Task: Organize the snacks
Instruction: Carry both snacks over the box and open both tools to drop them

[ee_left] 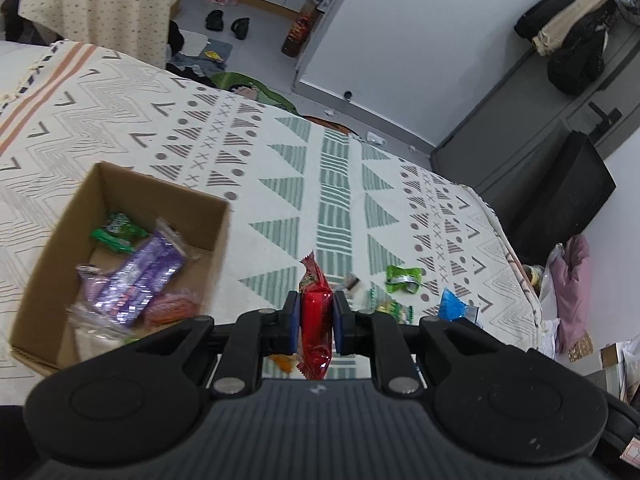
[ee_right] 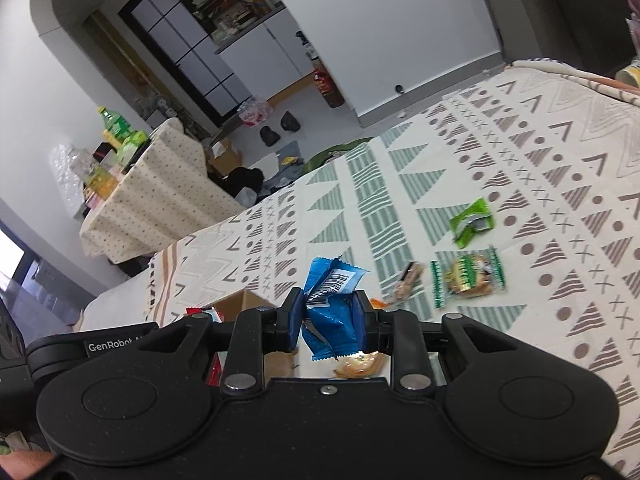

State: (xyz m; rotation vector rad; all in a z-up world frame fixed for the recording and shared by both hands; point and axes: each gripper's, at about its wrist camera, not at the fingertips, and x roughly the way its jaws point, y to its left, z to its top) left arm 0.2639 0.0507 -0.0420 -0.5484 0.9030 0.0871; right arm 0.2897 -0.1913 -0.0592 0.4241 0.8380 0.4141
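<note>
Left wrist view: the left gripper (ee_left: 316, 322) has its fingers (ee_left: 291, 322) pinching a red snack packet (ee_left: 316, 320), held upright between the pads above the patterned bedspread (ee_left: 280, 152); a cardboard box (ee_left: 52, 280) sits on the bedspread to the left of the gripper, open at the top; inside it lie a purple packet (ee_left: 138, 276), a green packet (ee_left: 116, 232) and an orange packet (ee_left: 170, 306); to the right, on the bedspread, lie a green wrapper (ee_left: 402, 278) and a small blurred snack (ee_left: 352, 282); an orange-tinted packet (ee_left: 284, 362) shows under the fingers.

Right wrist view: the right gripper (ee_right: 330, 316) has its fingers (ee_right: 294, 316) clamped on a blue snack packet (ee_right: 330, 312), barcode side facing the camera, clear of the bedspread (ee_right: 540, 168); beyond it lie a green wrapper (ee_right: 472, 222), a clear green-edged pastry packet (ee_right: 468, 276) and a small brown snack (ee_right: 406, 284), all well apart from the cardboard box (ee_right: 240, 306), whose edge shows left of the fingers; a pale round snack (ee_right: 360, 364) lies beneath the blue packet.
</note>
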